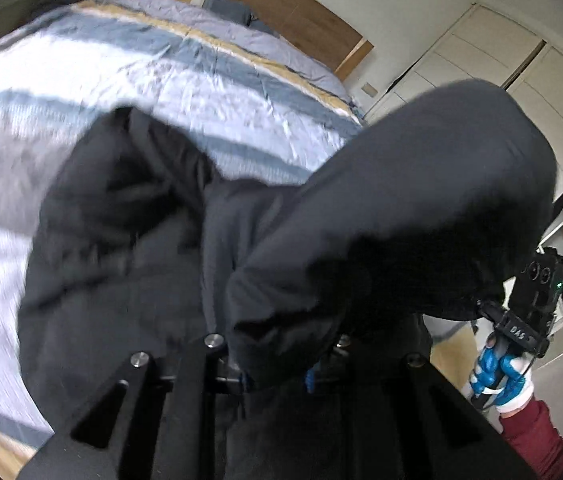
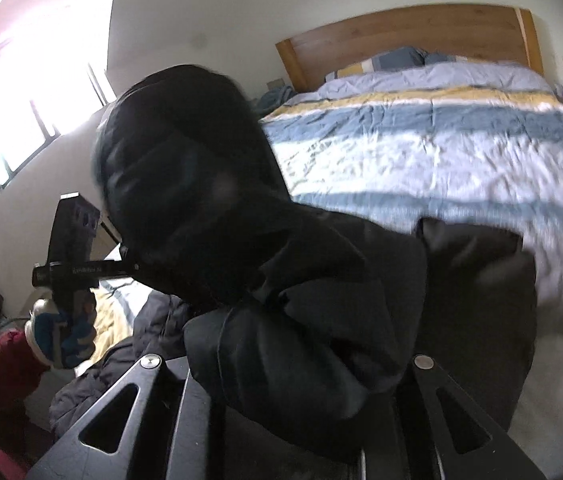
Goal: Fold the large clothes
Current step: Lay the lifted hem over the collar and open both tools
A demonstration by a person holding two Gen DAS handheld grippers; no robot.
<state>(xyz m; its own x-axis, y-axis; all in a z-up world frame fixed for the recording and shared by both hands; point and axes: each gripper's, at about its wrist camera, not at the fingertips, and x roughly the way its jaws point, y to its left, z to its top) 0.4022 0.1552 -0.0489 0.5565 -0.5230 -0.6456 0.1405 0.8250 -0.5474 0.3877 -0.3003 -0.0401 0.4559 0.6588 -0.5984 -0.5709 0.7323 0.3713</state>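
Note:
A large black garment [image 1: 381,216] hangs lifted above the bed, bunched between both grippers; it fills the middle of the right wrist view [image 2: 281,280] too. My left gripper [image 1: 277,368] is shut on a fold of it, fingertips buried in cloth. My right gripper [image 2: 305,380] is shut on another fold. The right gripper also shows at the right of the left wrist view [image 1: 489,312], clamped on the garment's edge. The left gripper shows at the left of the right wrist view [image 2: 129,264], also clamped on cloth.
A bed with a blue, white and yellow striped quilt [image 1: 161,80] lies beyond, with a wooden headboard [image 2: 401,36]. White wardrobe doors [image 1: 501,72] stand at the right. A window [image 2: 13,128] is at the left. Another dark garment [image 2: 121,360] lies below on the bed edge.

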